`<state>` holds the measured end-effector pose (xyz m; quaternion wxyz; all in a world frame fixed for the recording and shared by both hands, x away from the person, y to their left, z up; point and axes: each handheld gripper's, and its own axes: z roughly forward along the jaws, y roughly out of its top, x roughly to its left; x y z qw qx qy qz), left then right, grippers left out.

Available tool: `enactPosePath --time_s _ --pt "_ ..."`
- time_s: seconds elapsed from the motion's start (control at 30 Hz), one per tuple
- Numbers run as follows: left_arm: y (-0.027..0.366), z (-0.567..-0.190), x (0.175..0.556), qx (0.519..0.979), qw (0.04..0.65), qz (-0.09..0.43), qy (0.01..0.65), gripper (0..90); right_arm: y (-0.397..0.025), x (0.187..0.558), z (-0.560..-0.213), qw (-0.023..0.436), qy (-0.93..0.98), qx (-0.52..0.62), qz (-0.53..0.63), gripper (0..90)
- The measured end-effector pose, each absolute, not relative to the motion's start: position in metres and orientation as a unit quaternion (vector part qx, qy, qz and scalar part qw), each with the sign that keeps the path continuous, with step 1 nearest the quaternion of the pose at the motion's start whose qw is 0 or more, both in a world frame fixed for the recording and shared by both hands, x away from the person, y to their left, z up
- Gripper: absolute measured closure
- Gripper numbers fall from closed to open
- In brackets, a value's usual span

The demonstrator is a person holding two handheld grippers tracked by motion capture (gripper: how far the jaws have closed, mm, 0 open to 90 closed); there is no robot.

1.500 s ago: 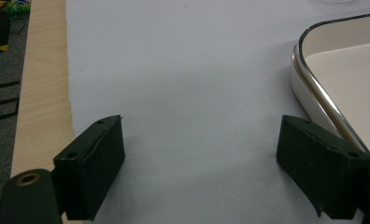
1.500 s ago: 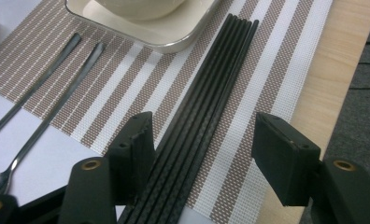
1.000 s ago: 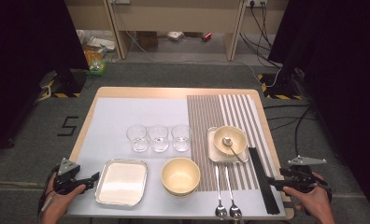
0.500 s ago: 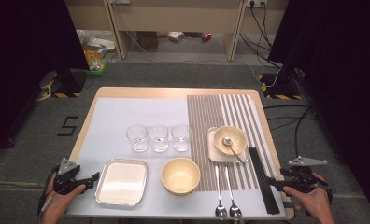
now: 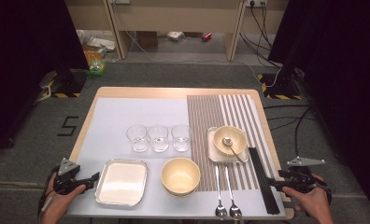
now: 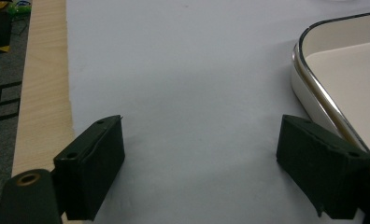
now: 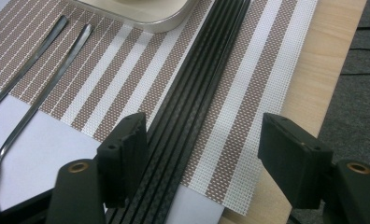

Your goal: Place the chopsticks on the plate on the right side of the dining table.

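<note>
My left gripper rests at the table's front left corner, open, with bare grey mat between its jaws. Just right of it lies a metal-rimmed white tray, whose rim runs beside the right jaw. My right gripper is at the front right edge, open. Its jaws straddle the near end of a bundle of black chopsticks lying on the striped placemat. Neither gripper holds anything.
A cream bowl sits at the front centre, with two spoons to its right. Three glasses stand in a row mid-table. A small bowl with a spoon sits on a square plate.
</note>
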<state>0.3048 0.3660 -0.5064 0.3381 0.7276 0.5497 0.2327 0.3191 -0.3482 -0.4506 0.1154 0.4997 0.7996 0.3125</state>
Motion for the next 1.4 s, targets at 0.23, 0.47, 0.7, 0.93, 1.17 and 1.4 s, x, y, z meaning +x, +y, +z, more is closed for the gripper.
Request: enactPosePath --time_s 0.23,0.47,0.7,0.93,1.17,1.4 --pt "0.366 -0.507 0.305 0.727 0.338 0.234 0.550 14.5 -0.348 0.319 -0.451 0.115 0.796 0.505 0.315 22.5" --pt "0.366 -0.507 0.305 0.727 0.338 0.234 0.550 14.5 -0.344 0.320 -0.452 0.112 0.810 0.486 0.309 50.3" --pt "0.366 -0.507 0.305 0.727 0.338 0.234 0.550 14.4 -0.341 0.320 -0.457 0.117 0.821 0.486 0.276 63.0" --pt "0.366 -0.507 0.305 0.727 0.338 0.234 0.550 14.4 -0.335 0.321 -0.460 0.117 0.826 0.482 0.268 67.8" --pt "0.366 -0.506 0.305 0.728 0.338 0.233 0.550 14.5 -0.334 0.321 -0.461 0.110 0.828 0.483 0.262 70.9" --pt "0.366 -0.506 0.305 0.728 0.337 0.233 0.550 14.5 -0.337 0.323 -0.464 0.103 0.832 0.482 0.254 72.9"
